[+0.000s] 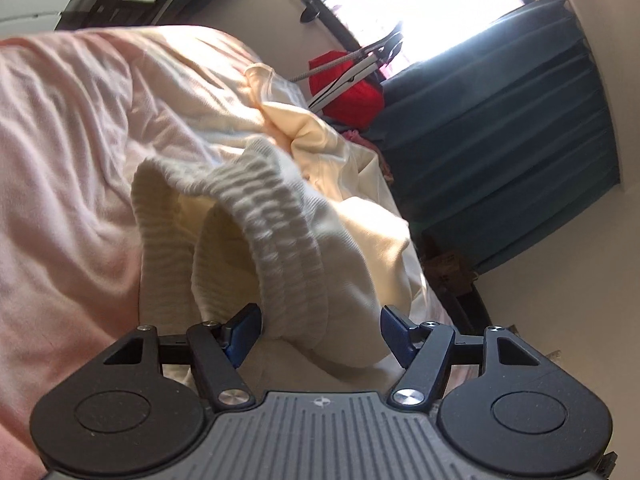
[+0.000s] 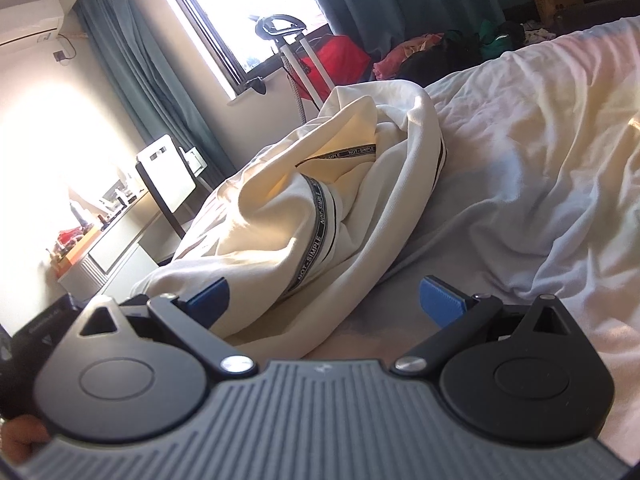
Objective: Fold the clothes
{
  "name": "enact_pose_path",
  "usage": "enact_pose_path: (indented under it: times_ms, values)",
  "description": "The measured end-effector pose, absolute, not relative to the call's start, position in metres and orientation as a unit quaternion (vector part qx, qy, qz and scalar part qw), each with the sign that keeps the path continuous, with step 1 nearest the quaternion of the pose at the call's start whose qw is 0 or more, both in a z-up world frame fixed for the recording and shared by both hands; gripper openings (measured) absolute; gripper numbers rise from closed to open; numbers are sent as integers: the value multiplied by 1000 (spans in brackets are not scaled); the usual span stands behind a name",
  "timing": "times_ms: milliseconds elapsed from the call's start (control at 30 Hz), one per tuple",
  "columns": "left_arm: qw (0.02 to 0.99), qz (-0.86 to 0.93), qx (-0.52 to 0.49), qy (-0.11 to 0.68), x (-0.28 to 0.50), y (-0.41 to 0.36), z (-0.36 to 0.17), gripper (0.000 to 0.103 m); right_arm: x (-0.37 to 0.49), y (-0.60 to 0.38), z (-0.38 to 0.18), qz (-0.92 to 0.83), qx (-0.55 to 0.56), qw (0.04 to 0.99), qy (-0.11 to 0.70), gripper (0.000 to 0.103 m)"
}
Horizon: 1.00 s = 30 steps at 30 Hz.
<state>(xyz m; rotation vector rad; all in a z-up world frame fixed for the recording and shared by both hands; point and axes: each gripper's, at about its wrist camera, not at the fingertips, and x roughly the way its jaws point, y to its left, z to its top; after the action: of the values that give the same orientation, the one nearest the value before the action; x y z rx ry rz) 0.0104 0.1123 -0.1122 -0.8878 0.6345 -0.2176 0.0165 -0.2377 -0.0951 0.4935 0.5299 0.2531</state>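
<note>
The ribbed waistband (image 1: 276, 216) at the centre of the left wrist view was smeared by motion blur, and its lower end vanished behind the left gripper (image 1: 318, 332). The window (image 2: 236, 4) at the top of the right wrist view was blown out to white. A hand (image 2: 22, 438) was cut off at the lower-left edge. Small items on the desk (image 2: 80, 236) at left were too small to tell.
</note>
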Motion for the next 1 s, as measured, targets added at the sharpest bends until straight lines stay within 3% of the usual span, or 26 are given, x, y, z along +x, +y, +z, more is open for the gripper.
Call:
enact_pose_path:
  times_ms: [300, 433, 800, 1000]
  values:
    - [816, -135, -434, 356, 24, 101, -134, 67, 21, -234, -100, 132, 248, 920, 272, 103]
    - [805, -141, -458, 349, 29, 101, -141, 79, 22, -233, -102, 133, 247, 918, 279, 103]
    - [808, -181, -516, 220, 32, 132, -116, 80, 22, -228, -105, 136, 241, 917, 289, 103]
    - [831, -210, -482, 182, 62, 125, -89, 80, 23, -229, -104, 137, 245, 915, 288, 103]
